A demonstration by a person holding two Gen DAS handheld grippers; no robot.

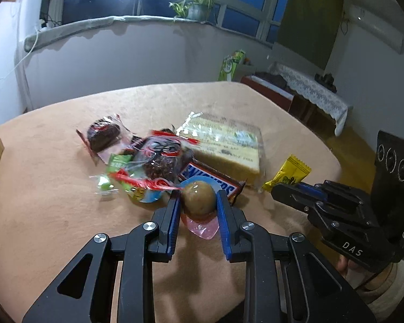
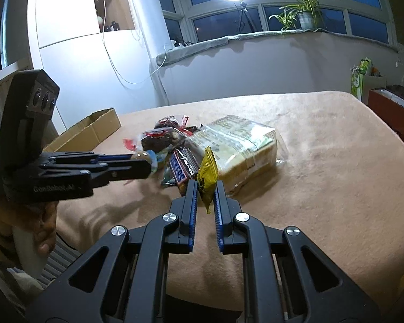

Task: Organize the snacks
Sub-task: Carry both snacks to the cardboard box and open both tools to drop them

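A pile of snacks lies mid-table: a wrapped sandwich (image 1: 229, 145), a Snickers bar (image 1: 215, 181), dark cakes in clear red-trimmed wrappers (image 1: 159, 158) and small green candies (image 1: 115, 161). My left gripper (image 1: 198, 196) is shut on a round brown snack in a clear wrapper (image 1: 198, 195), at the pile's near edge. It also shows in the right wrist view (image 2: 141, 158). My right gripper (image 2: 206, 188) is shut on a yellow packet (image 2: 207, 175), held upright in front of the sandwich (image 2: 242, 145). In the left wrist view the right gripper (image 1: 280, 191) sits by the yellow packet (image 1: 291, 173).
A tan cloth covers the table (image 2: 323, 161). An open cardboard box (image 2: 91, 132) stands at the table's far left. A low cabinet with a lace cover (image 1: 309, 88) stands beyond the table's right side. A ring light and a potted plant are at the window.
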